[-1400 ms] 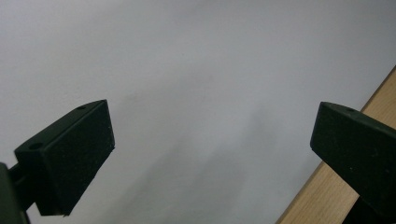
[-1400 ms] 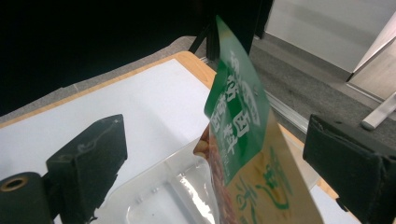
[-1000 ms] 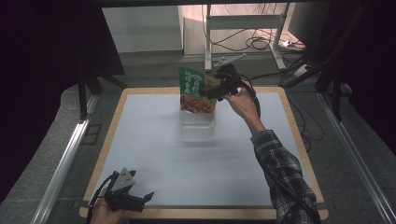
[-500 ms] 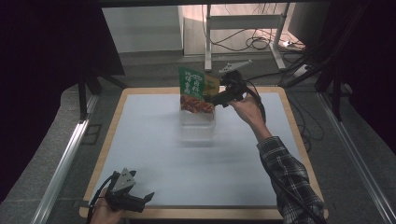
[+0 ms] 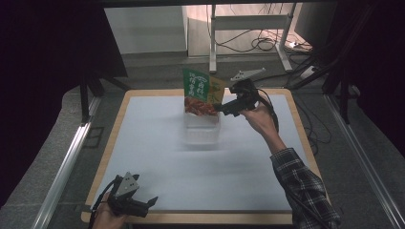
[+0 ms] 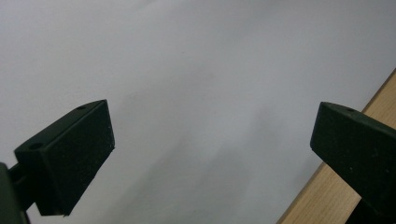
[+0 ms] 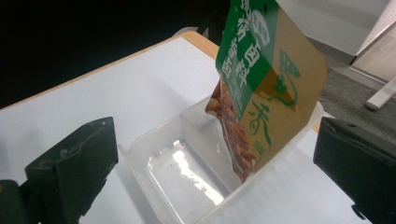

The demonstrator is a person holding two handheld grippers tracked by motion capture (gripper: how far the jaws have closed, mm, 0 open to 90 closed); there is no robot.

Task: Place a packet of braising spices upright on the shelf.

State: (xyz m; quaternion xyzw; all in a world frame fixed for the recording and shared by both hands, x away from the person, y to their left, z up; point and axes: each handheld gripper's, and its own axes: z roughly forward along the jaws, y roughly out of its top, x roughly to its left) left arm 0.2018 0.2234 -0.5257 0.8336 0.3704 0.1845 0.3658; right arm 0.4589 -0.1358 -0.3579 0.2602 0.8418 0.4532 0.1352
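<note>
**Lab-style recording bench in a dim room**

Looks like a lab or test workspace, not a home. White work surface with a wooden rim (image 5: 112, 125), set on grey carpet (image 5: 45, 157). Dark curtains (image 5: 43, 47) on both sides. Metal rails (image 5: 64, 167) along the floor. Behind, a white desk frame (image 5: 248, 24) with loose cables (image 5: 267, 44) and a power strip (image 5: 305, 72) underneath.

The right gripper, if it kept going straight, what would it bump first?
Probably the snack bag standing in the clear plastic tray. The open right gripper points at it, though depth is unclear.
</note>
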